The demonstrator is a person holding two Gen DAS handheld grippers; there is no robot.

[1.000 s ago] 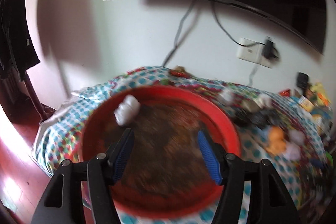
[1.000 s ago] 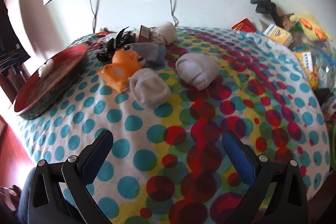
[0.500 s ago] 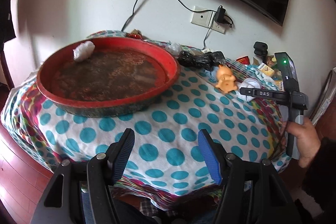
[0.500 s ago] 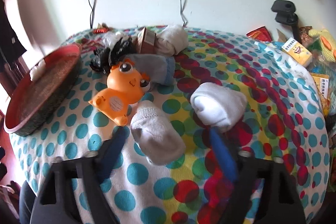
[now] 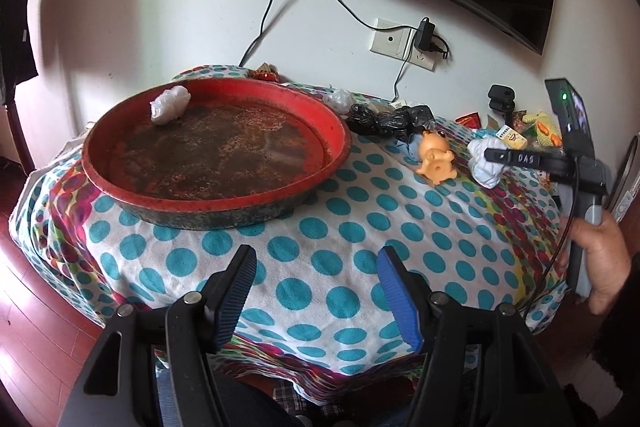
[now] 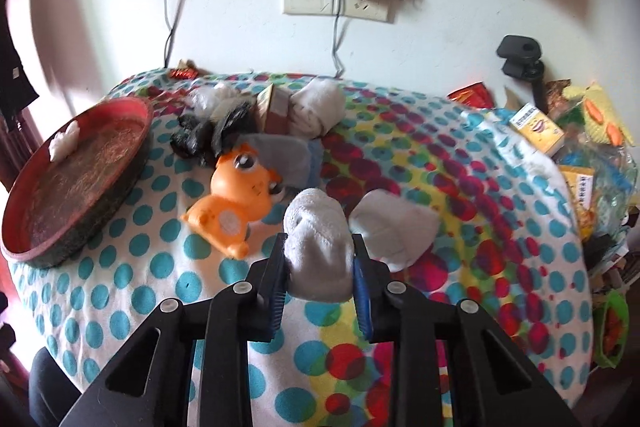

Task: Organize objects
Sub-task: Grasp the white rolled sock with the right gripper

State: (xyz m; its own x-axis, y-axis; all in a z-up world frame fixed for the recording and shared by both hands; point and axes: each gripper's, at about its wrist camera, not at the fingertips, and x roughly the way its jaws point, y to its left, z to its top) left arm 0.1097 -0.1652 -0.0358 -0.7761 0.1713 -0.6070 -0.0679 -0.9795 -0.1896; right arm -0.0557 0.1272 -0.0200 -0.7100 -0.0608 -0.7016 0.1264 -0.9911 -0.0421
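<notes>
Sock roll (image 6: 318, 255) clamped in right tool (image 6: 320, 267); left tool (image 5: 316, 291) wide open.

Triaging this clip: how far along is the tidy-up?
Early. Done: one white bundle lies in the red tray. In hand: the right tool is shut on a rolled white sock; the left tool is open and holds nothing. Left on the cloth: orange toy, second white sock, grey sock, black bags.
</notes>
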